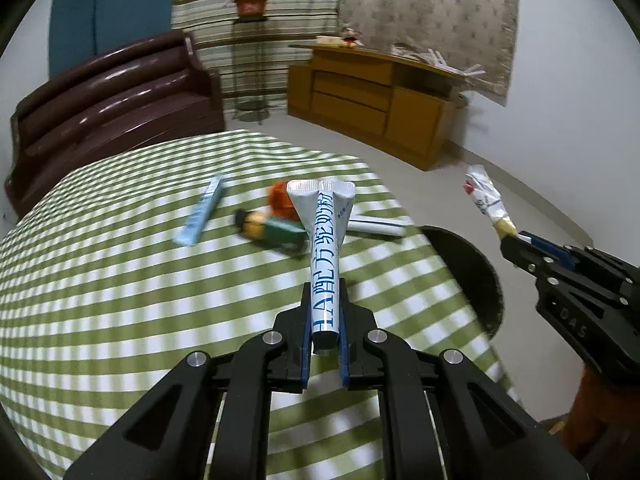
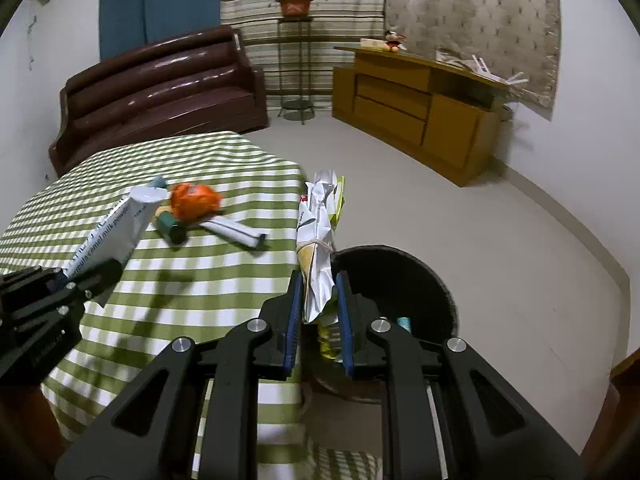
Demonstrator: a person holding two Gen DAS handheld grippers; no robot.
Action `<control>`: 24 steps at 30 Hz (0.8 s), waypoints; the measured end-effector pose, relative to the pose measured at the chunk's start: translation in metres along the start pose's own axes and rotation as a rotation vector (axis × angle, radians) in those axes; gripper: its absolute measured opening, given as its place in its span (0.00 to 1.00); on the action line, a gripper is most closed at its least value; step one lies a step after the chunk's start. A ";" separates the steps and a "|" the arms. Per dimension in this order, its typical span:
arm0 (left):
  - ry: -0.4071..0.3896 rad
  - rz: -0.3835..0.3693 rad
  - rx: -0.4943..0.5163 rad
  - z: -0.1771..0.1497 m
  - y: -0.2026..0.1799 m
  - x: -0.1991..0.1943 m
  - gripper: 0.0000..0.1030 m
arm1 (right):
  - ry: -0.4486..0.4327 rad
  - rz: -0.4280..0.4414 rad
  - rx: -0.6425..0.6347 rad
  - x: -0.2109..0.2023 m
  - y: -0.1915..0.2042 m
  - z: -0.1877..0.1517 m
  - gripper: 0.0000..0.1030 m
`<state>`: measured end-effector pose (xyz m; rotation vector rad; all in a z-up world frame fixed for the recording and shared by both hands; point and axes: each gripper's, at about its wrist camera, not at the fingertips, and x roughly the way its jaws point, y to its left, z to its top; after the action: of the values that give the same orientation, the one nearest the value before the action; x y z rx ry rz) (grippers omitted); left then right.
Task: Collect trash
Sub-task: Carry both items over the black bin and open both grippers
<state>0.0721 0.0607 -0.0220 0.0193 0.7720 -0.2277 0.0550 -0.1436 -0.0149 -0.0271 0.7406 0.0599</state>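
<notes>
My left gripper is shut on a white milk-powder sachet with blue print, held above the green checked table; the sachet also shows in the right wrist view. My right gripper is shut on a crumpled white and yellow wrapper, held over the rim of the black bin beside the table. In the left wrist view the wrapper sticks up from the right gripper past the bin.
On the table lie an orange wrapper, a green tube, a white sachet and a light blue sachet. A brown sofa and a wooden cabinet stand beyond. Trash lies inside the bin.
</notes>
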 end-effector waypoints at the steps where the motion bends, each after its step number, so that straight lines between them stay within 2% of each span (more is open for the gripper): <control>1: -0.001 -0.008 0.014 0.001 -0.009 0.003 0.11 | 0.000 -0.005 0.005 0.001 -0.003 0.000 0.16; 9: -0.007 -0.042 0.067 0.014 -0.048 0.025 0.11 | 0.003 -0.038 0.051 0.006 -0.037 -0.005 0.16; 24: 0.030 -0.063 0.107 0.020 -0.075 0.060 0.11 | 0.029 -0.058 0.102 0.026 -0.068 -0.012 0.16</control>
<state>0.1115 -0.0259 -0.0440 0.0998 0.7906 -0.3291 0.0703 -0.2105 -0.0410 0.0477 0.7706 -0.0339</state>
